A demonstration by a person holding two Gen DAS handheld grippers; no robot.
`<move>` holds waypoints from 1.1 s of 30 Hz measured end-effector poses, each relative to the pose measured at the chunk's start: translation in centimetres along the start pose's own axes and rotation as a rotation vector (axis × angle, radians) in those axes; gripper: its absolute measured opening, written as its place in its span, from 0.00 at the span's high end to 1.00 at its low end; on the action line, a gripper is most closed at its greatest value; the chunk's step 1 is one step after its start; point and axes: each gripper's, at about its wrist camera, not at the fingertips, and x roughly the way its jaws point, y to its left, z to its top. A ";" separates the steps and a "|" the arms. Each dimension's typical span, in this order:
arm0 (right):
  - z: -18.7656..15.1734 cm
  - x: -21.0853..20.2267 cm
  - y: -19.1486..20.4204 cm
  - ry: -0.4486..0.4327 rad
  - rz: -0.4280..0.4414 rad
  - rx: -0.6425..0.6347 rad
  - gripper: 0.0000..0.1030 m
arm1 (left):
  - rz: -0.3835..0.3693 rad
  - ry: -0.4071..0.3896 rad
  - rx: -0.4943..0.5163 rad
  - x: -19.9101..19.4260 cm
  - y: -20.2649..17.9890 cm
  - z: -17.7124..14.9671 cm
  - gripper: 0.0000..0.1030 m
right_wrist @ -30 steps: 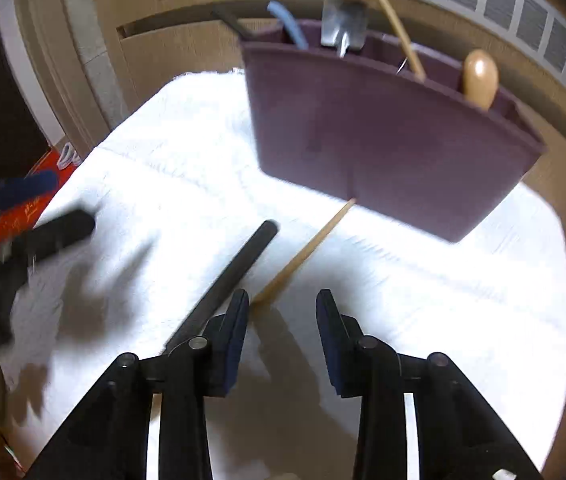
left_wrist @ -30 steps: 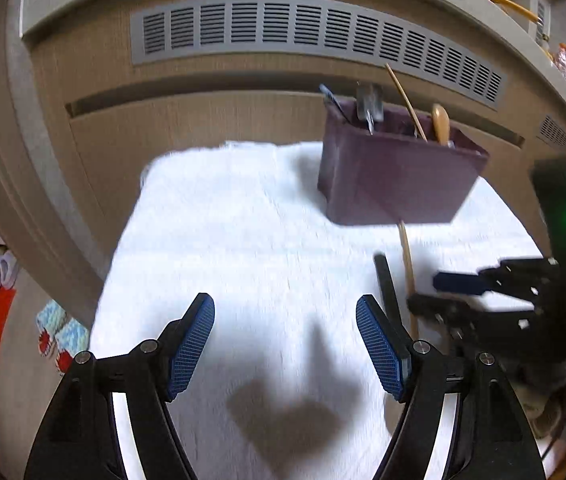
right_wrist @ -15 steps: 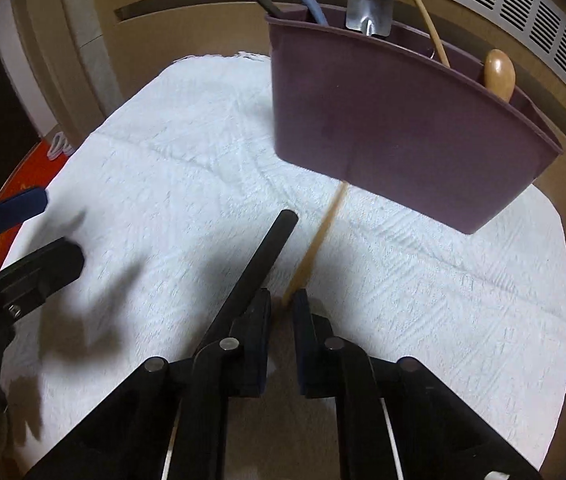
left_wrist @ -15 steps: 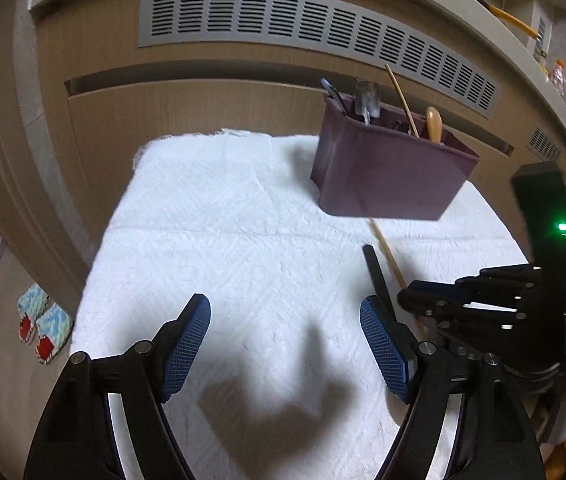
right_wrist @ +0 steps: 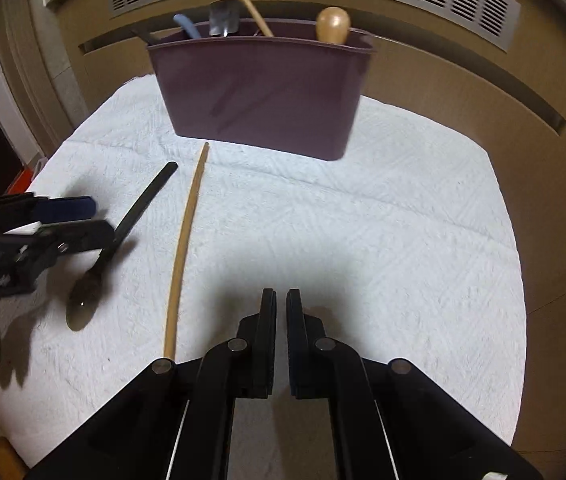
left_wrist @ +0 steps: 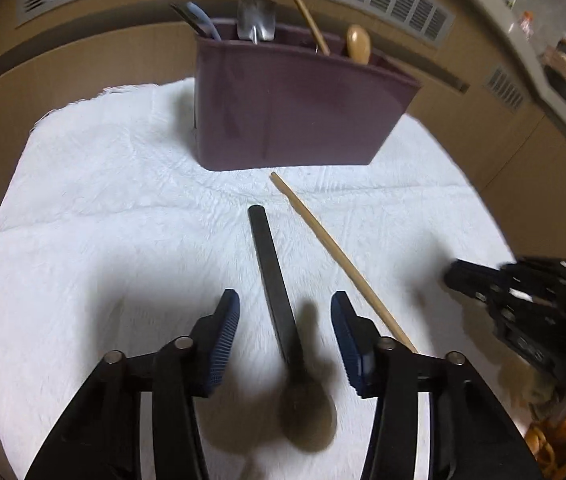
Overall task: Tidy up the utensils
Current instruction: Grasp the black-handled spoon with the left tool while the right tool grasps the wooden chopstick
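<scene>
White textured cloth [left_wrist: 103,208] covers tabletop. Left tool [left_wrist: 285,332] half-open, jaws just closing, straddling dark long-handled spoon [left_wrist: 273,280], pads not touching. Right tool [right_wrist: 281,320] shut, empty. Wooden chopstick [right_wrist: 185,236] lies beside spoon, before maroon plastic utensil caddy [right_wrist: 259,96].

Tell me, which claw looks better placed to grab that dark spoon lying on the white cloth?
The left claw. It has been closing, and the dark spoon lies between its fingers, not yet pinched. The right claw is shut on nothing, off to the side past the wooden stick.
</scene>
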 end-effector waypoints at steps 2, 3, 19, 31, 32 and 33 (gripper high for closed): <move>-0.6 -0.1 -0.5 -0.010 0.016 0.004 0.96 | 0.053 0.029 0.011 1.3 -0.5 0.9 0.57; -0.9 0.0 -0.7 -0.010 0.029 0.009 0.96 | 0.073 0.040 0.020 1.7 -0.8 1.1 0.59; 2.9 1.8 3.2 -0.045 0.143 -0.069 0.93 | 0.172 0.022 0.113 3.8 -3.1 2.8 0.88; 7.4 3.9 6.6 -0.043 0.160 -0.136 0.94 | 0.086 -0.291 0.014 -5.8 -1.5 -0.3 0.88; 7.6 4.2 6.8 -0.038 0.159 -0.134 0.94 | 0.078 -0.308 0.005 -6.5 -1.2 -0.4 0.88; 7.9 4.7 7.0 -0.031 0.158 -0.130 0.94 | 0.072 -0.322 -0.001 -7.3 -0.7 -0.6 0.88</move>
